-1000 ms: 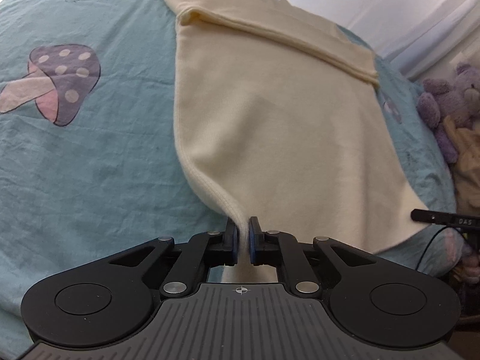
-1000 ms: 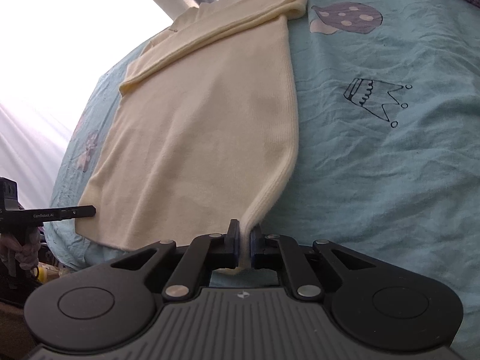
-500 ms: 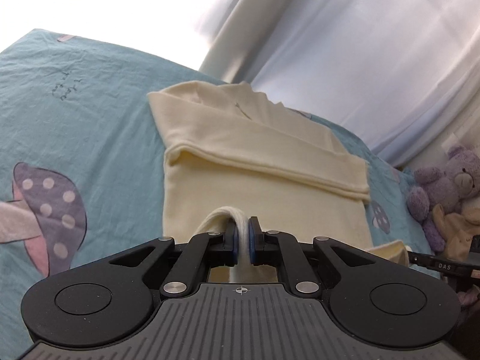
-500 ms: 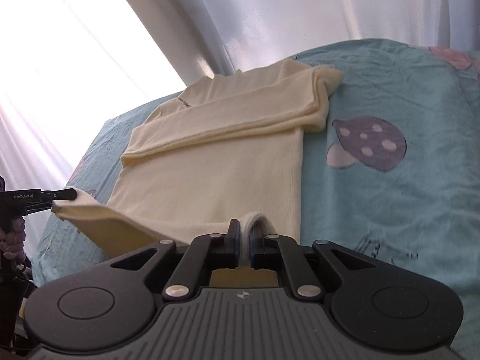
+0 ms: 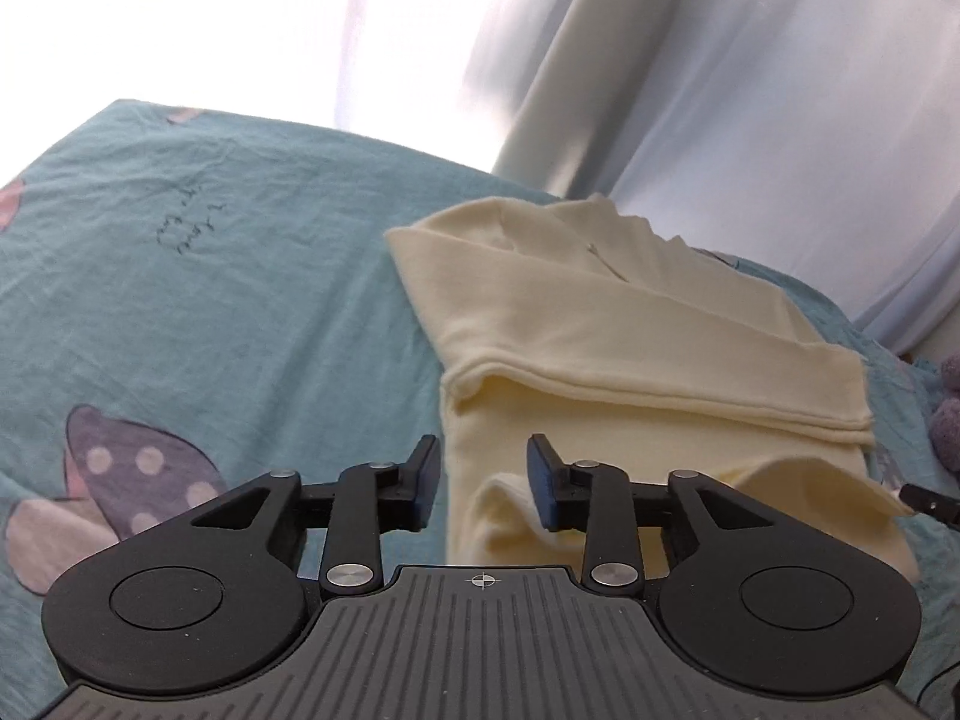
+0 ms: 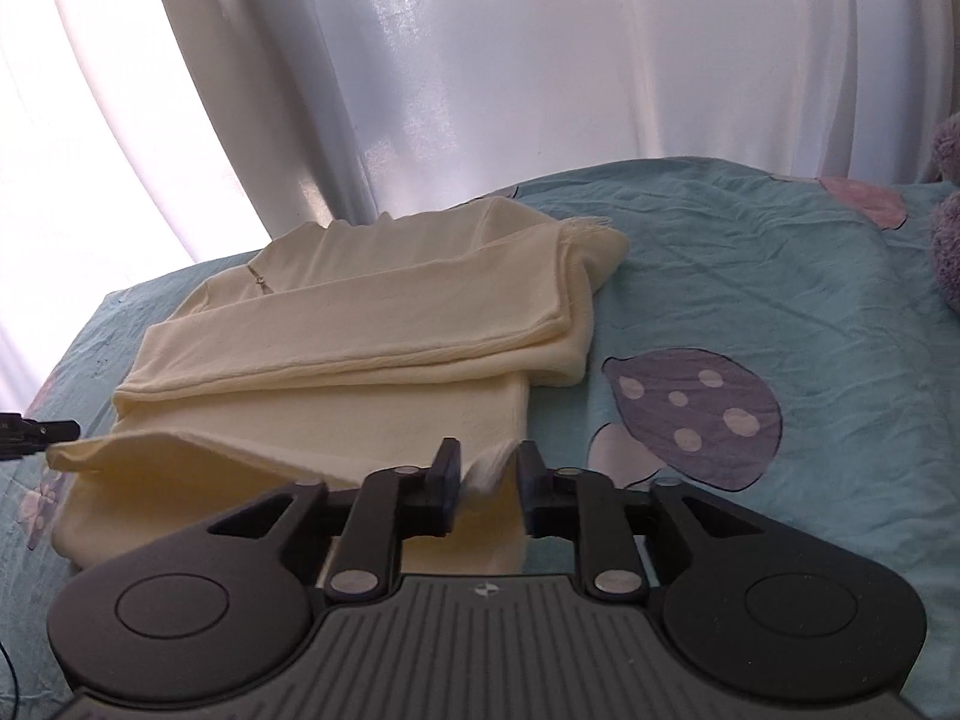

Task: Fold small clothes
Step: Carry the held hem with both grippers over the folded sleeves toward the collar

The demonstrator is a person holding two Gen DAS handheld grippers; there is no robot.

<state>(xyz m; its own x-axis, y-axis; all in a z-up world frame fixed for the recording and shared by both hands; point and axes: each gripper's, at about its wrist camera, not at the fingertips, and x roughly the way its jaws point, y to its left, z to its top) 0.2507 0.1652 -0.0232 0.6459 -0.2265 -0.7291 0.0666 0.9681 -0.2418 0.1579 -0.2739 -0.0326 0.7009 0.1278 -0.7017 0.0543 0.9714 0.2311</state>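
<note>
left gripper (image 5: 483,477): fingers spread wide, holding nothing | right gripper (image 6: 485,477): fingers parted around the hem, not clamping | cream sweater (image 5: 630,360): lay on the bed (image 5: 210,312), bottom edge doubled upward

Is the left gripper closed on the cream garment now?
No, the left gripper is open, and the cream garment lies loose between its fingers.

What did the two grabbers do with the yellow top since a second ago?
Both carried the cream top's bottom hem up and forward, toward the folded sleeves, doubling the body over. Then the left gripper and the right gripper opened and let the hem go; it now lies loose between their fingers. The sleeves and the blue bedsheet stayed as they were.
</note>
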